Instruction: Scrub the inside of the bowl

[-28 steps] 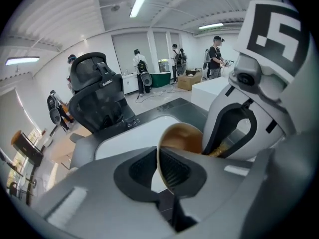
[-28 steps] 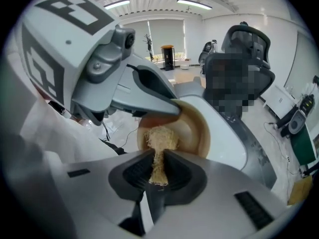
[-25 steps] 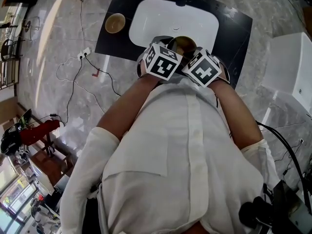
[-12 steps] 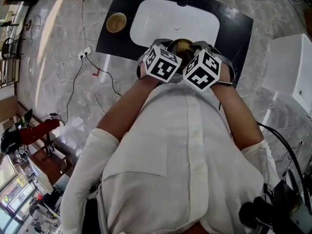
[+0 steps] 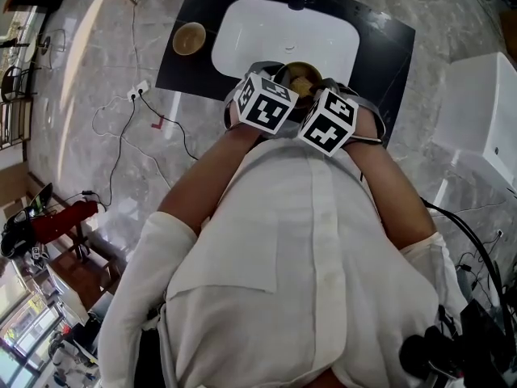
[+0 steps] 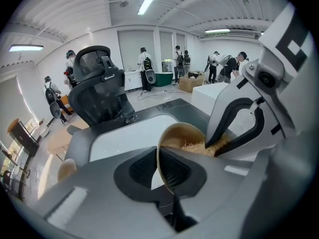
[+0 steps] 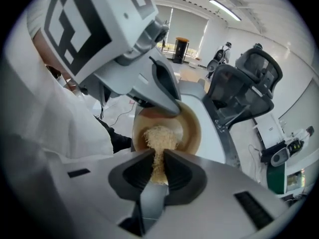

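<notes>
In the head view we see only a sliver of the bowl [image 5: 302, 76] at upper centre, since the marker cubes [image 5: 266, 103] cover its near side and both pairs of jaws. In the left gripper view the left gripper [image 6: 159, 169] hides the bowl's lower wall, and the people [image 6: 144, 63] behind are too small to tell apart. In the right gripper view the scrubber [image 7: 160, 138] is lost at its lower end inside the right gripper [image 7: 158, 169].

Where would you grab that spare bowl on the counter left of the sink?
Probably the rim, from above: the bowl stands upright on the counter, mouth up, so one jaw can slip inside and one outside its thin wall, on the side nearest the person.
</notes>
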A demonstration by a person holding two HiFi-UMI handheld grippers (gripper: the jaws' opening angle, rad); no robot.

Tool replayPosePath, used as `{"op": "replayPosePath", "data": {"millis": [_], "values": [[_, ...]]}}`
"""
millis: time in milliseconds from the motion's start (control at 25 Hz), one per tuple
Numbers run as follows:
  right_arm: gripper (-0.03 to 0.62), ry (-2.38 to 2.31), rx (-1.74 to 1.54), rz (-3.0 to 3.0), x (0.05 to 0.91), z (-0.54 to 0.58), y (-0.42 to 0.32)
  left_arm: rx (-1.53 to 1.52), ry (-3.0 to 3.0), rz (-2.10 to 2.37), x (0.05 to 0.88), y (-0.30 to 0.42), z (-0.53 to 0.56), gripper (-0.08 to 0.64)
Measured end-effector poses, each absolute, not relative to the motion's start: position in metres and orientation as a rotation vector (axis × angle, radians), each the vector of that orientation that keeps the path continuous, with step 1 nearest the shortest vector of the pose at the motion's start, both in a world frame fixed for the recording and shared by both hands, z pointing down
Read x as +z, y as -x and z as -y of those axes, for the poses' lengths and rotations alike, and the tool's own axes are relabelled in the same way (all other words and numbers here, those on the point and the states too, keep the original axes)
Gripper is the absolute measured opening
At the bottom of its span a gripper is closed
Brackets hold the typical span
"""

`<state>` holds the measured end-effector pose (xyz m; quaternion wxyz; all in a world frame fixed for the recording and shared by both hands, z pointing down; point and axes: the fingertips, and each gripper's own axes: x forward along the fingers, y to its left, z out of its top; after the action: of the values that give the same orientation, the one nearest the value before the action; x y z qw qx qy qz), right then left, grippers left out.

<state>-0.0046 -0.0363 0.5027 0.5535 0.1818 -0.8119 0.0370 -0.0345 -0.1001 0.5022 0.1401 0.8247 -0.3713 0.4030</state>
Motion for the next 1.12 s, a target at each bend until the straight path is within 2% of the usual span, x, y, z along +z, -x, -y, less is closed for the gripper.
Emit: {"op": "replayPosePath", "data": {"millis": [400,760,1120], "values": [[0.051,-0.363,0.239,2.077,0.487,0.036,0.024,1.073,-2.347,1.04,0.499,0.028,0.097,0.011],[0.051,-0.517,0.069,1.975,0.485,0.067,0.006,1.093,-2.354,1.027,0.505,0.028,0.088,0.011],[0.051,-0.42,0.121,1.917,0.502,0.044,0.005,1.138,-2.372,1.034,0.501,0.028,0.091,0.015]]}}
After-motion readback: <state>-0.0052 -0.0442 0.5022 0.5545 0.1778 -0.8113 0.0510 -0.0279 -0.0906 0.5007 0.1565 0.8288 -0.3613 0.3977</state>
